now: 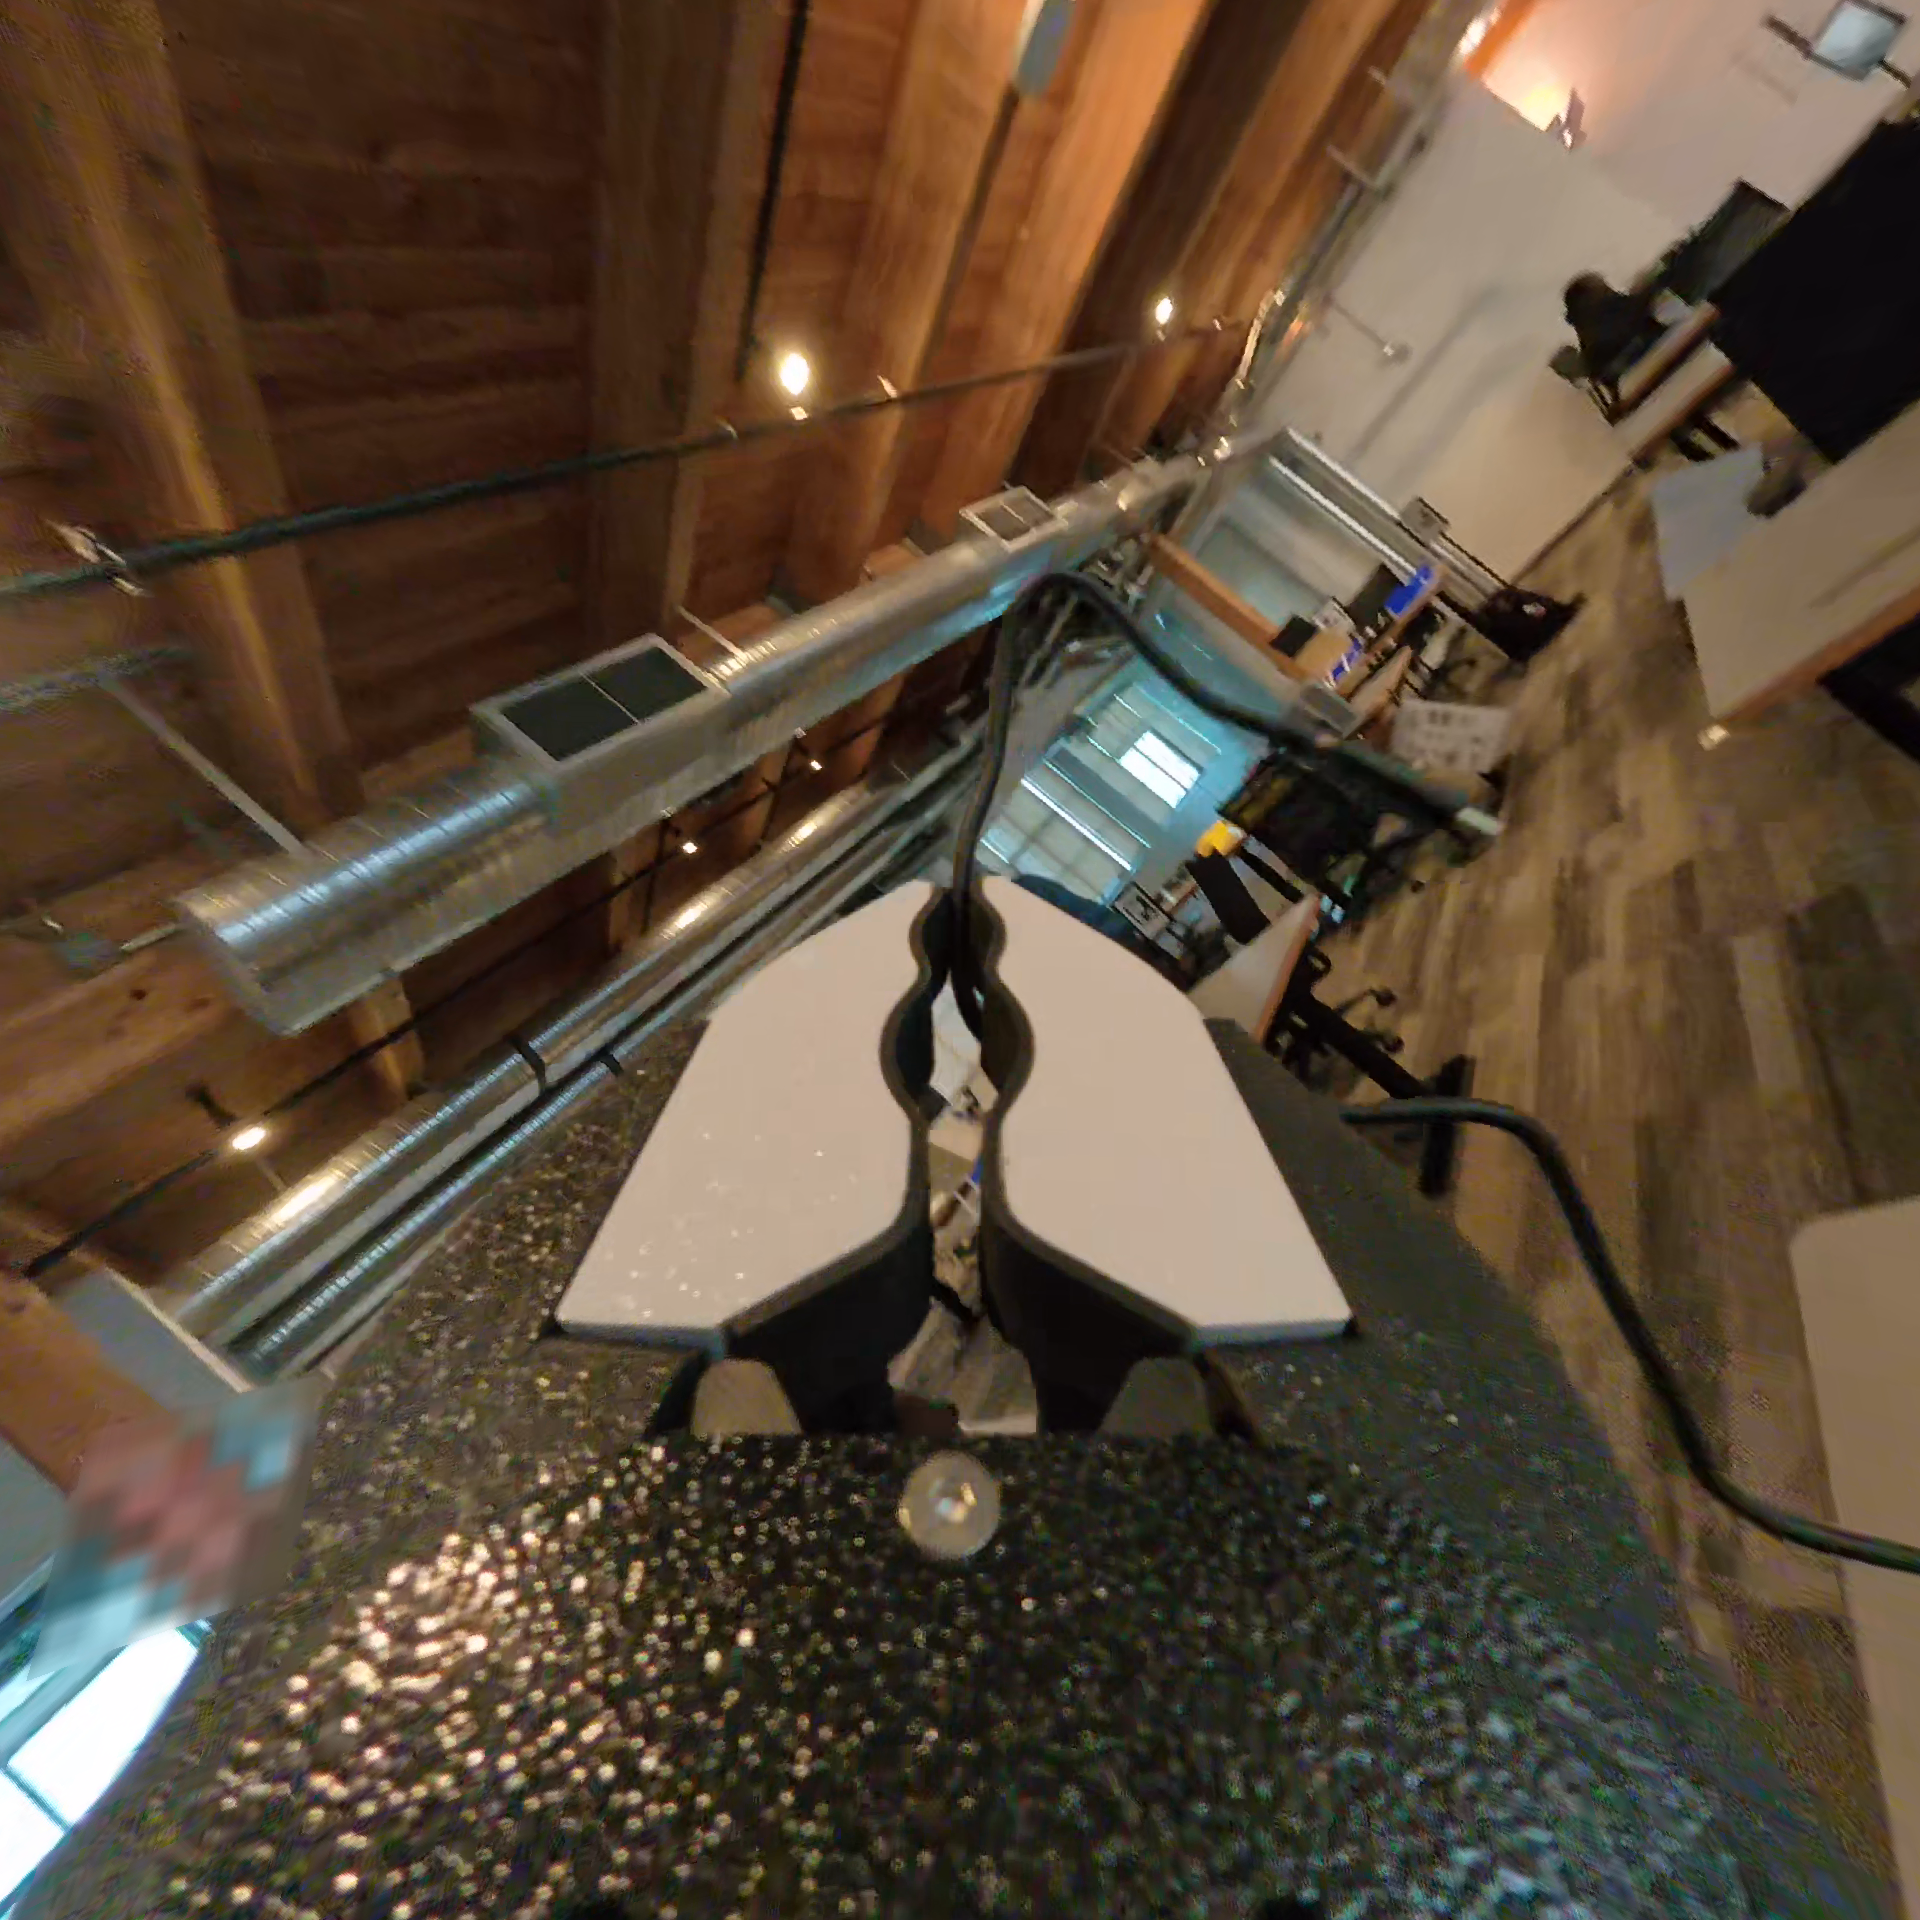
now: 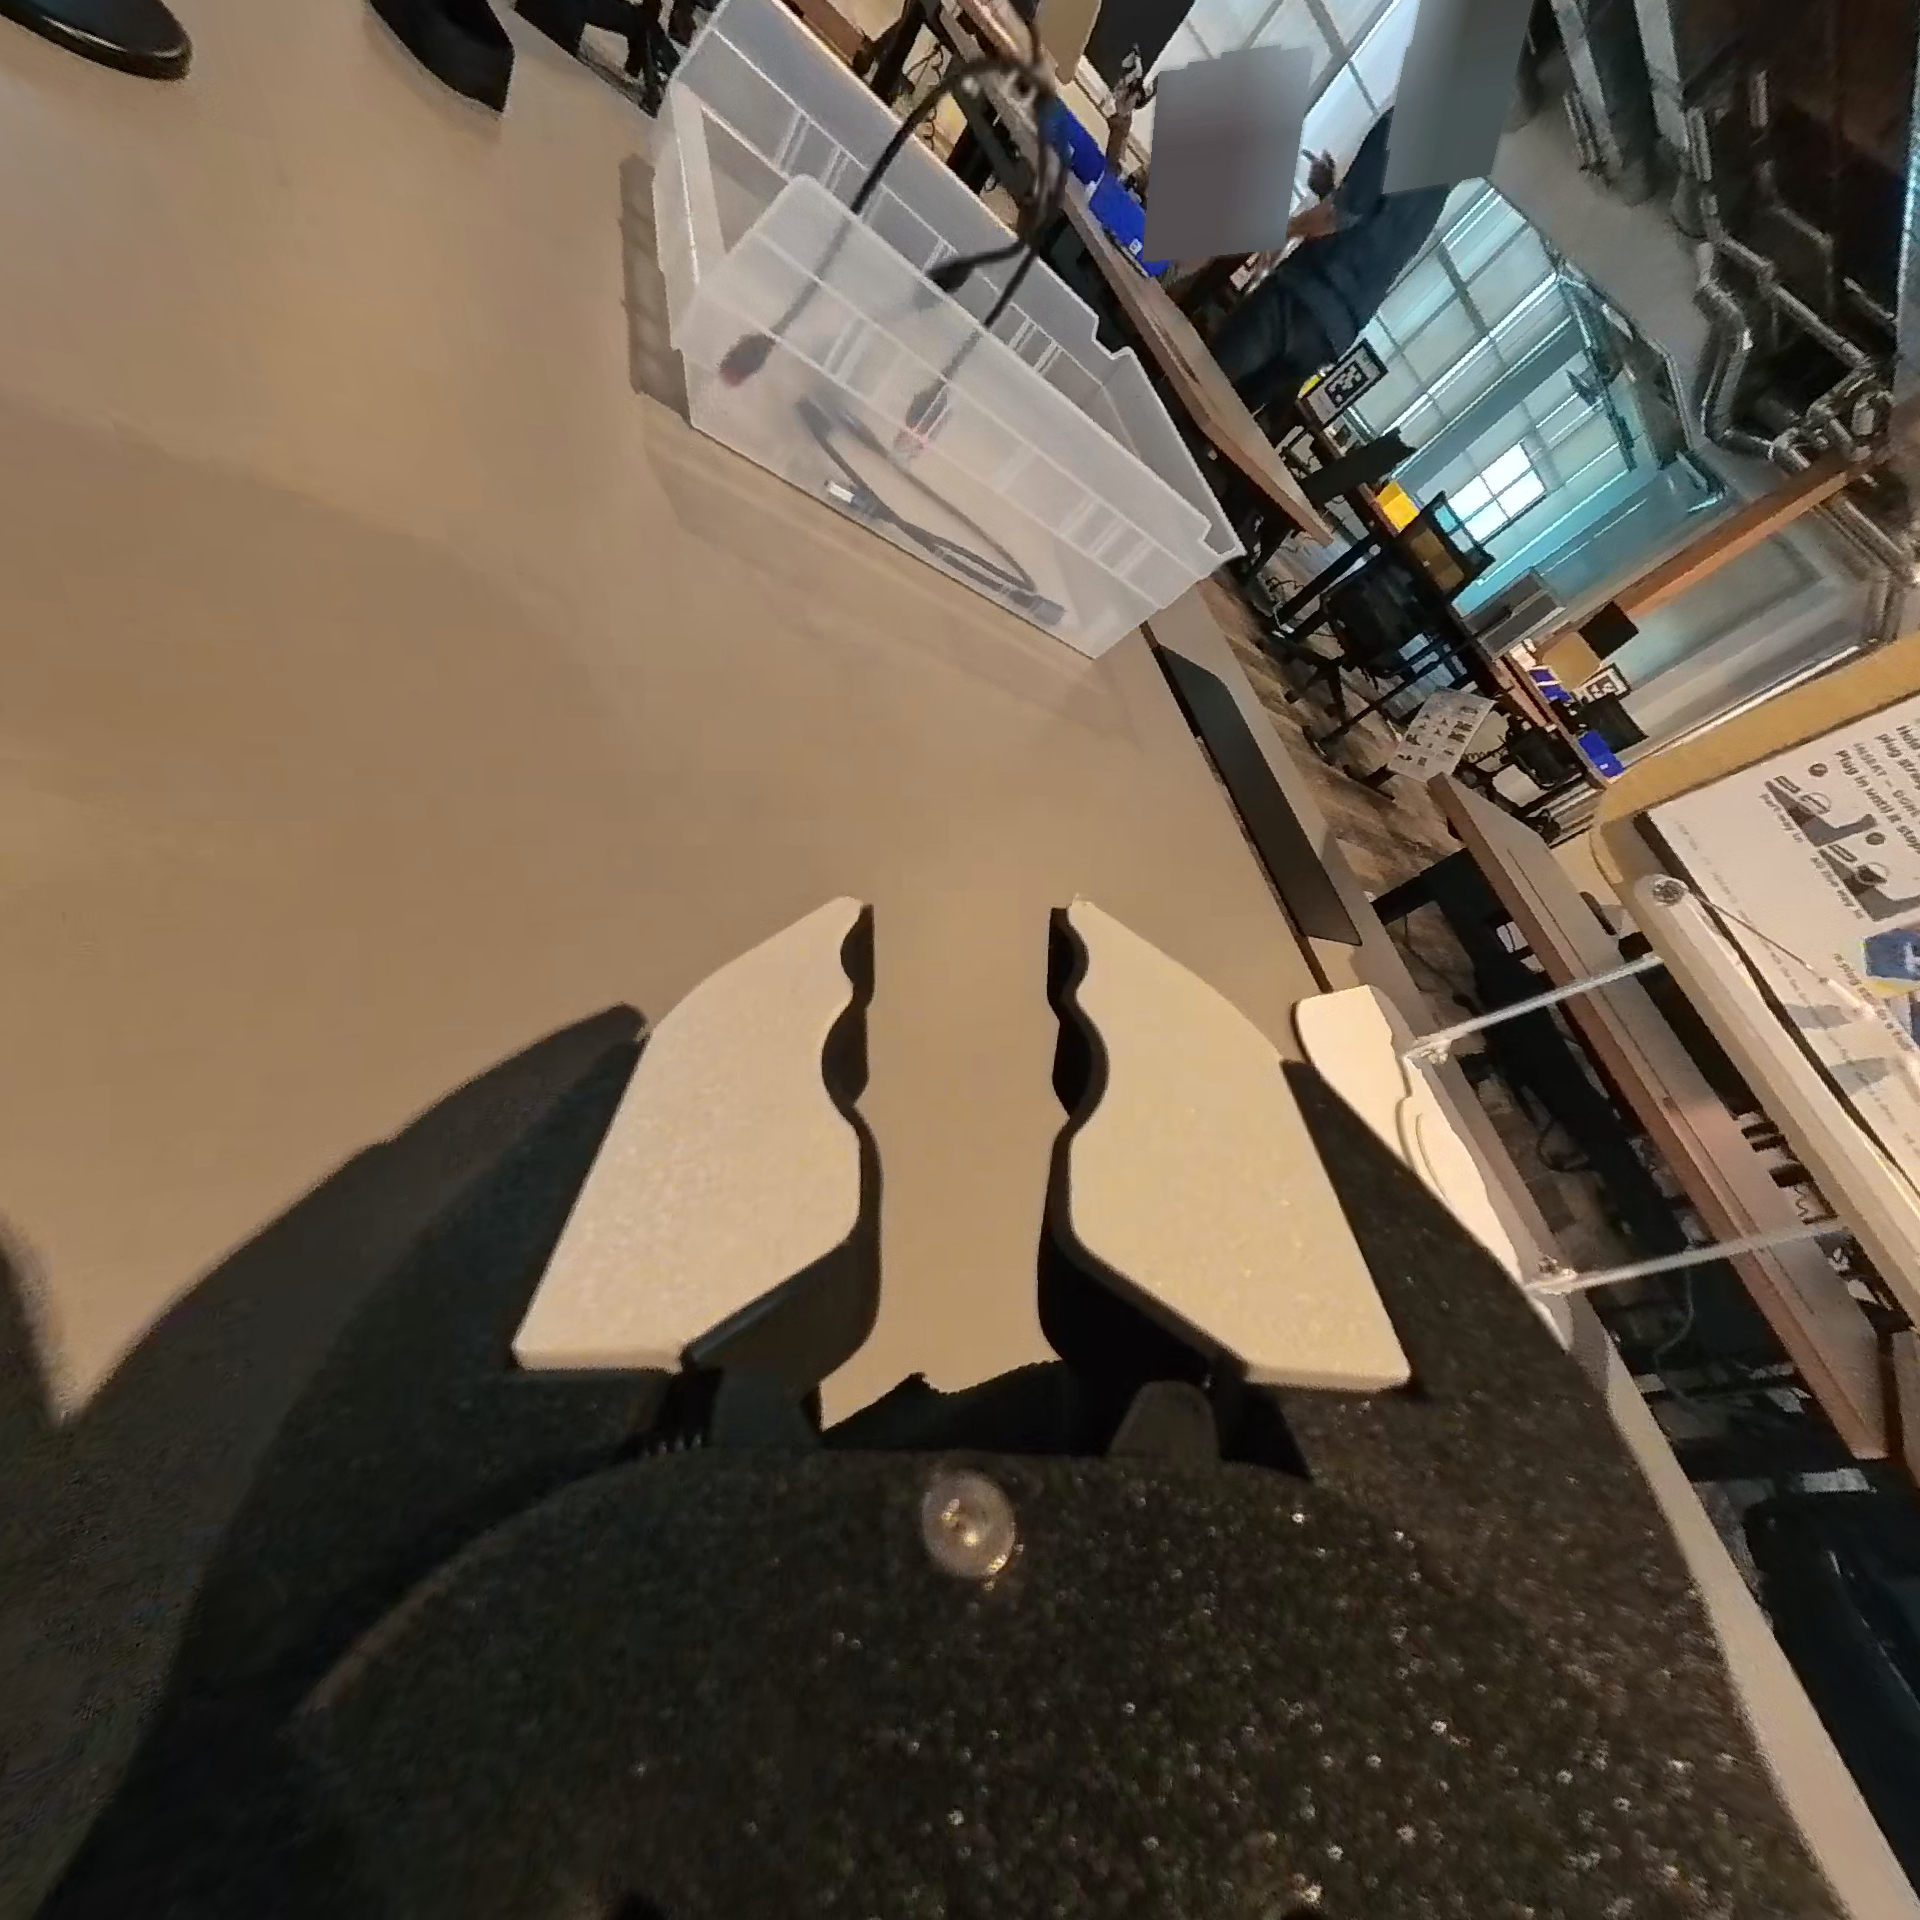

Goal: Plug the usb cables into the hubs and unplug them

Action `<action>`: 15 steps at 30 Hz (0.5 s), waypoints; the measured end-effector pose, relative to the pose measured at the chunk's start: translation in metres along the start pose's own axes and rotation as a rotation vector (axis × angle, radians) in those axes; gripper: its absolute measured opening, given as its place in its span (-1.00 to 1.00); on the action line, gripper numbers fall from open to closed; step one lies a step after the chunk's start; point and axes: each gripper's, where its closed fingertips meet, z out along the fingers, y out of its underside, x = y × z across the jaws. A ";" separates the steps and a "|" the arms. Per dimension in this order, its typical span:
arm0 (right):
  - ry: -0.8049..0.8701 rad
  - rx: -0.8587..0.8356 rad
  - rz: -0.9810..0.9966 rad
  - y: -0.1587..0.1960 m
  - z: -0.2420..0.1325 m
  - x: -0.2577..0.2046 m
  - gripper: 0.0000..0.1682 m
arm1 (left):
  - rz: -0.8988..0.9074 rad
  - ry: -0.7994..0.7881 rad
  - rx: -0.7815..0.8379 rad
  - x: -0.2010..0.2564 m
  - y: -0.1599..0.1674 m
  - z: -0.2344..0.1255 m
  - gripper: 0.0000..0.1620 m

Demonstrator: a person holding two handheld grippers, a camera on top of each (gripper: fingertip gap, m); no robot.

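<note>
Black thin USB cables [image 1: 982, 769] dangle from the clenched left gripper [image 1: 958, 940], lifted high; a swing could snag them on the clear plastic bin [image 2: 1039, 436]. Right gripper [image 2: 961, 925] hangs released over the beige tabletop [image 2: 364, 675]; no hub shows.

Cables [image 2: 914, 520] lie in a bin [image 2: 1122, 436] on the table [image 2: 364, 623], near its far edge.

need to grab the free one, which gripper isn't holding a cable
The right gripper: its jaws stand open over bare table. The left gripper pinches black cables.
</note>
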 end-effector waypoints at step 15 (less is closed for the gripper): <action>-0.002 0.017 -0.010 -0.010 -0.005 -0.005 -0.62 | 0.032 -0.064 0.126 -0.043 -0.090 -0.023 -0.96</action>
